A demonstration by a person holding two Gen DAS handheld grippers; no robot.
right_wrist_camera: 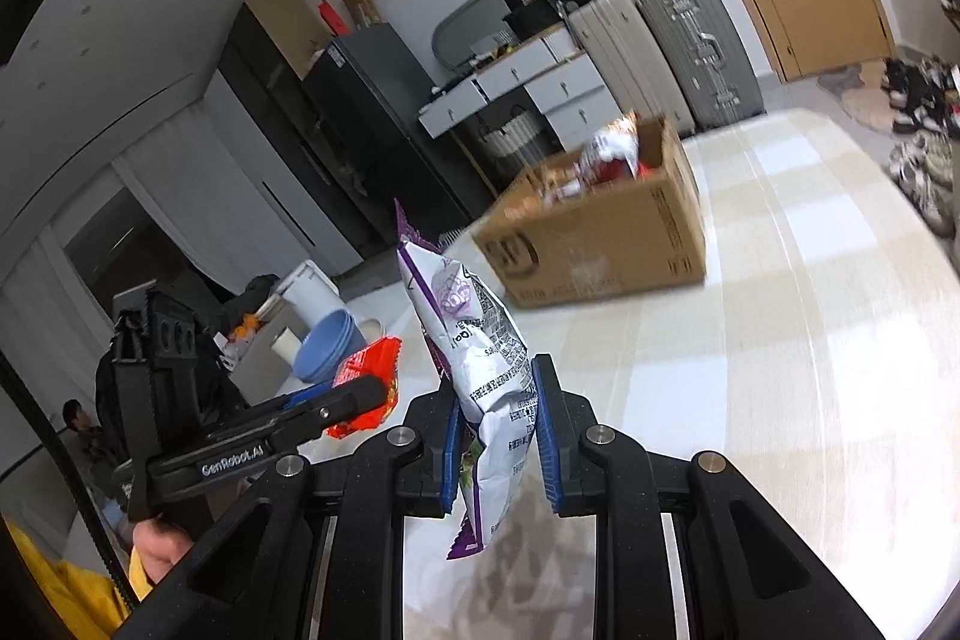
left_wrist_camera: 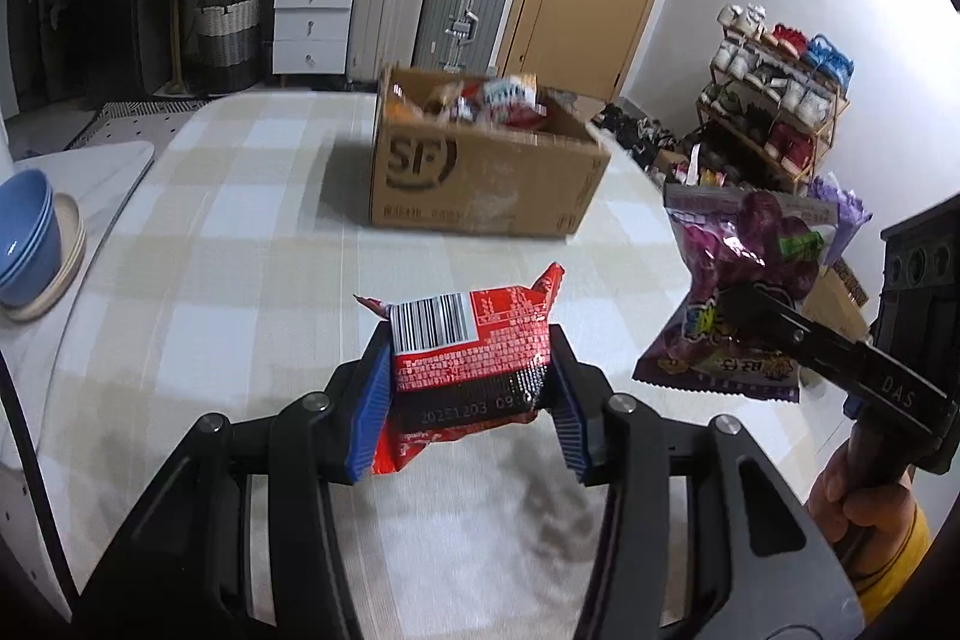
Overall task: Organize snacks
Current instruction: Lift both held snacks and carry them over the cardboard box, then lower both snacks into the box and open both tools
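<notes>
Bowls [left_wrist_camera: 27,232] beside open carton [left_wrist_camera: 480,178].

Even indoor light fills both views, brightest on the pale walls. The checked tabletop [left_wrist_camera: 240,232] carries soft shadows, a dark one left of the cardboard box [left_wrist_camera: 480,172]. Motion blur smears the box and the tabletop's far edge in the right wrist view. Fisheye bending curves every edge; the corners vignette to black.
</notes>
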